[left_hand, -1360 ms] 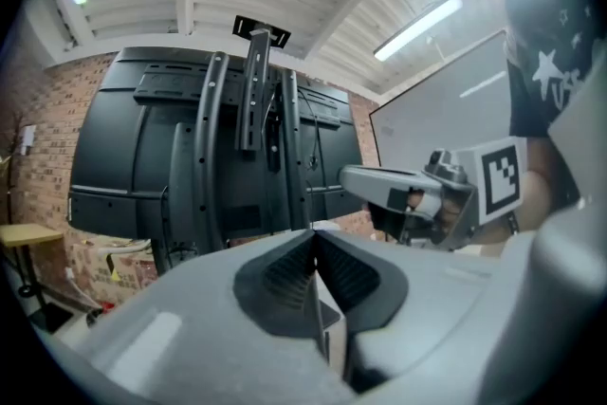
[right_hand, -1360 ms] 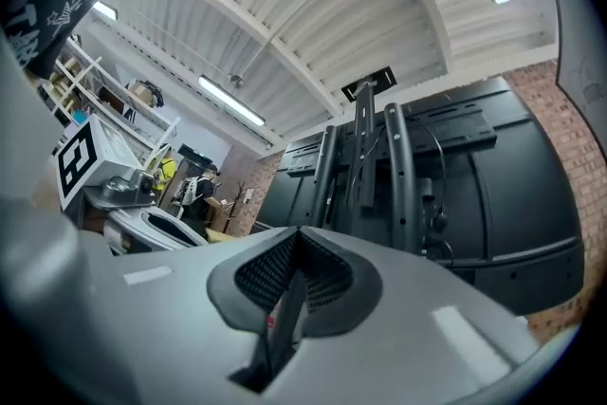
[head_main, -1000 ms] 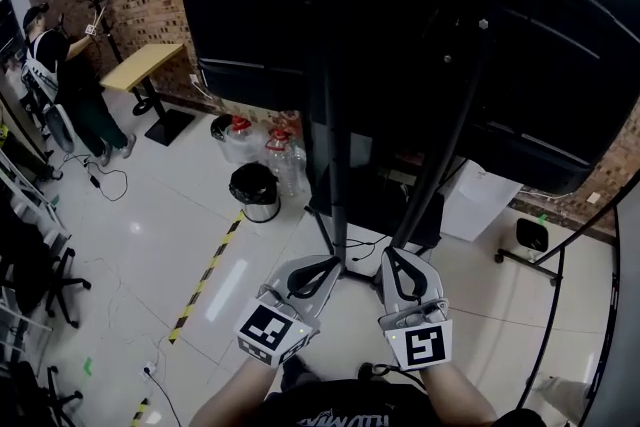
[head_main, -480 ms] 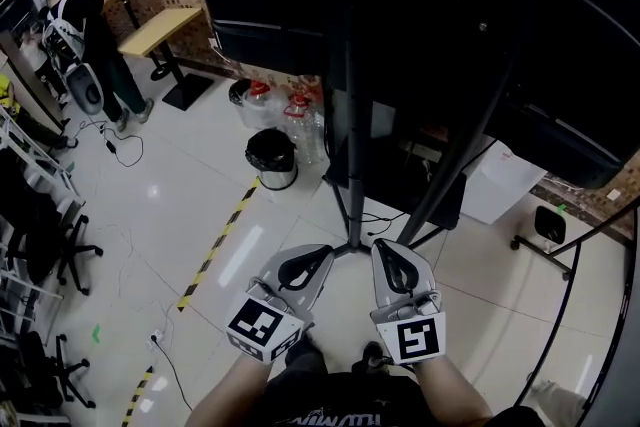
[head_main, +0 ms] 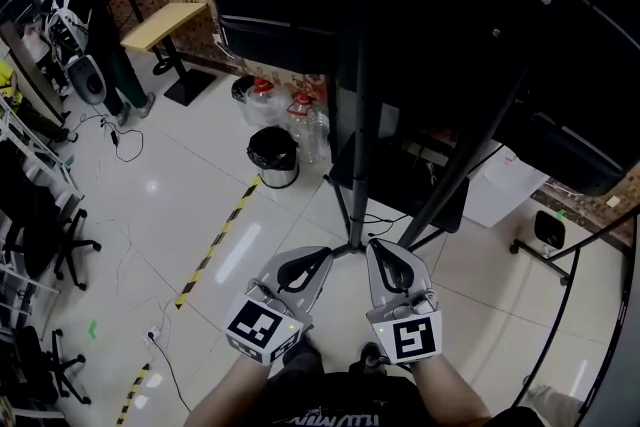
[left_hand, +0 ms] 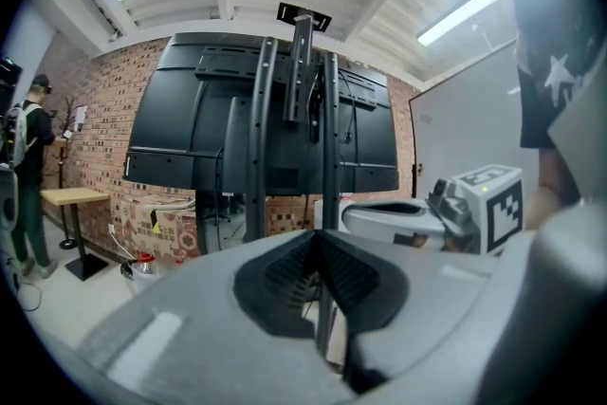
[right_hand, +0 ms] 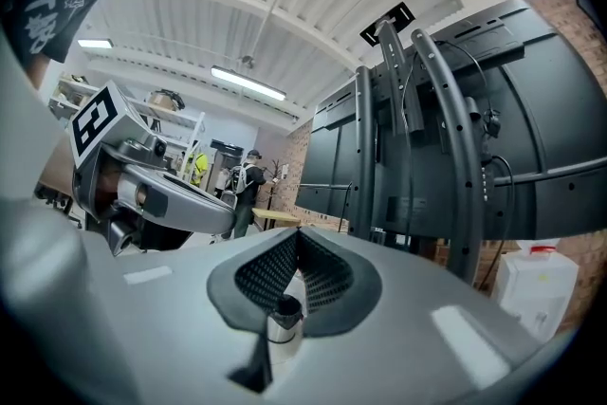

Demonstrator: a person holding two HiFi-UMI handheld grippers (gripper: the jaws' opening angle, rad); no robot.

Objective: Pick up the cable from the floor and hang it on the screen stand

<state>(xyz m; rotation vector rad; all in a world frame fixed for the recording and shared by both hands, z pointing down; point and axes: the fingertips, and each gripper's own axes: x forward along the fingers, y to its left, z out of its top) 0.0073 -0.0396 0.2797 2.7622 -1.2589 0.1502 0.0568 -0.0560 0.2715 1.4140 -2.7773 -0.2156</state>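
While both pairs of jaws are pressed together on nothing, I hold my left hand-held gripper (head_main: 326, 257) and right hand-held gripper (head_main: 376, 247) side by side, facing the screen stand (head_main: 358, 115). A thin dark cable (head_main: 385, 218) (hard to trace fully) lies on the floor (head_main: 200, 205) just beyond their tips.

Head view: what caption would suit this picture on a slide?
Hand-held left gripper and right gripper, both shut, side by side before the black screen stand.
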